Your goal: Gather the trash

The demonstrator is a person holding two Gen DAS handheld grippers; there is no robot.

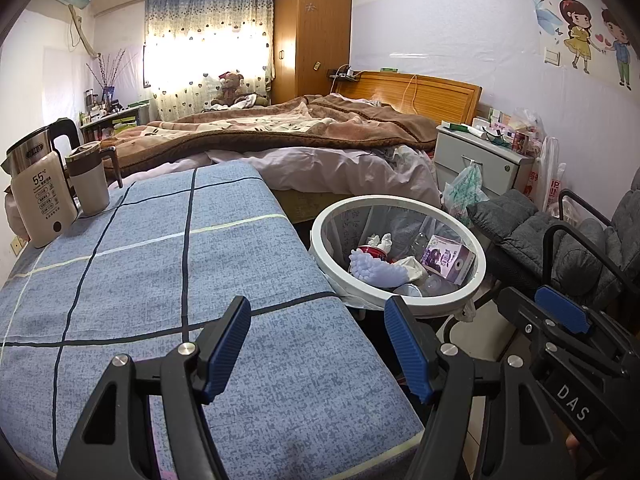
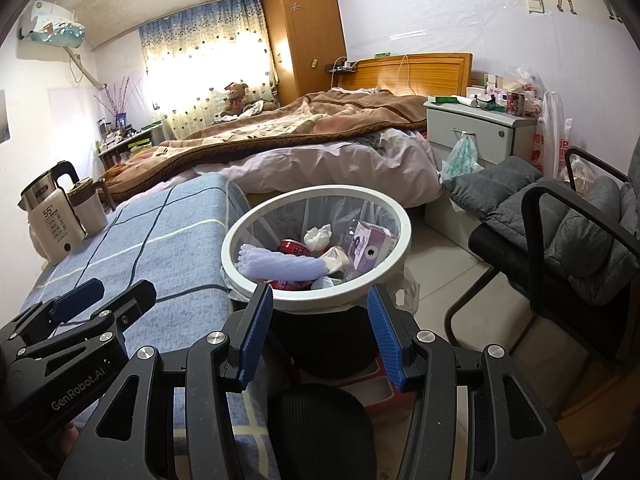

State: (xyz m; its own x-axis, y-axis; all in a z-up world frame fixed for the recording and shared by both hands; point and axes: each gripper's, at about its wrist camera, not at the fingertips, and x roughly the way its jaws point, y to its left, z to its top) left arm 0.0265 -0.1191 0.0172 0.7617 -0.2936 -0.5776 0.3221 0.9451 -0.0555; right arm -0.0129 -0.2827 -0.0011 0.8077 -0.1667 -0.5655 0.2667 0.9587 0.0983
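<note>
- Trash sits in the waste bin, a white-rimmed basket with a clear liner, standing on the floor just beside the desk at its 3 o'clock edge.
- Inside the bin: a purple carton toward 2 o'clock, a red can near the middle, crumpled white tissue at 12 o'clock, and a ridged lilac foam sleeve lying across 9 o'clock.
- Left gripper: jaws apart, nothing between the blue pads; it hangs over the desk's blue checked cloth, with the bin at its 1 o'clock.
- Right gripper: jaws apart and empty, aimed at the bin's near rim, the bin dead ahead at 12 o'clock.
- Desk's far corner, at 10 o'clock in the left wrist view, carries a steel kettle, a cream warmer marked 55 and a lidded mug, all close together.
- Grey padded chair stands at 3 o'clock of the bin, apart from it.
- Bed with a brown blanket lies beyond the bin at 12 o'clock.
</note>
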